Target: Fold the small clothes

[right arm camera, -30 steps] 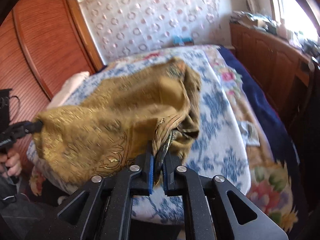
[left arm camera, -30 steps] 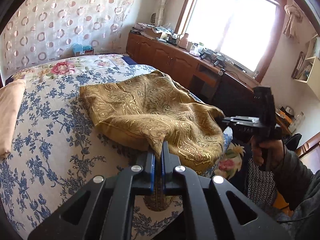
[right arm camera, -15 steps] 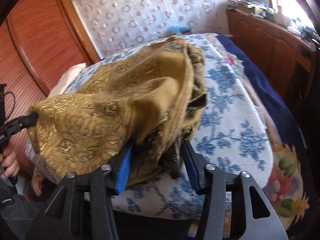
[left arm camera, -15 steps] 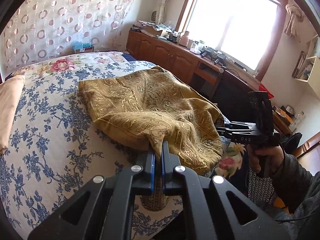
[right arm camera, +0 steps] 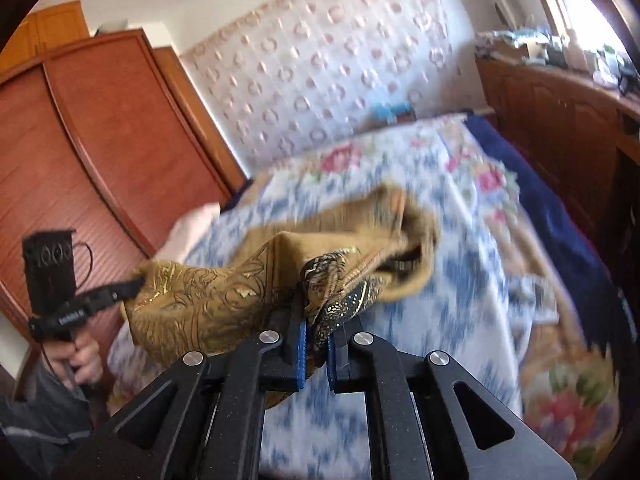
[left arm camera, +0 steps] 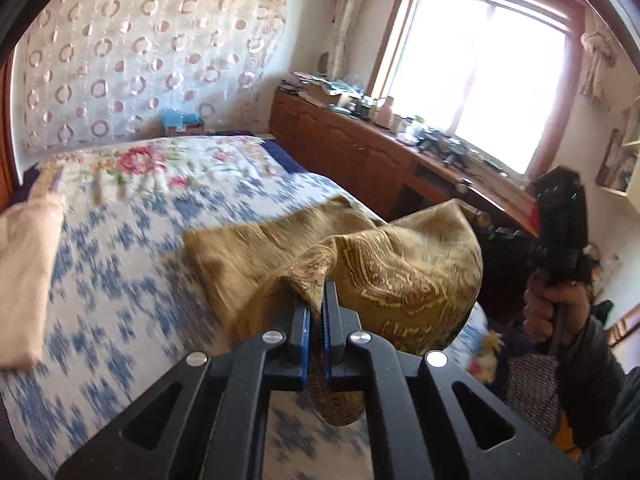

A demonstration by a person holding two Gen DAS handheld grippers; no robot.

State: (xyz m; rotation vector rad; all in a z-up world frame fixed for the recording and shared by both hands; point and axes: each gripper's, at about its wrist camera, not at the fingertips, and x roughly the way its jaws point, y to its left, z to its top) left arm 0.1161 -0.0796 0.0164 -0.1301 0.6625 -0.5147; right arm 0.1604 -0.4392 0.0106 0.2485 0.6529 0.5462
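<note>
A mustard-gold paisley cloth [left arm camera: 400,276] lies partly on the bed, its near edge lifted into the air. My left gripper [left arm camera: 318,300] is shut on one near corner, and a tail of fabric hangs below the pads. In the right wrist view my right gripper [right arm camera: 316,320] is closing on the other near corner, with a dark-patterned bunch of the cloth [right arm camera: 208,304] pinched between its blue pads. The left gripper [right arm camera: 132,286] shows there at the cloth's far left end. The right gripper [left arm camera: 496,236] appears in the left wrist view behind the raised fabric, held by a hand [left arm camera: 552,312].
The bed [left arm camera: 120,260] has a blue-and-white floral cover. A beige folded cloth [left arm camera: 24,272] lies at its left side. Wooden cabinets [left arm camera: 352,152] with clutter run under the window. A red-brown wardrobe [right arm camera: 100,140] stands on the other side.
The right jaws opened wide around the cloth's corner, then closed on it again. Both grippers rose and lifted the cloth's near edge off the bed.
</note>
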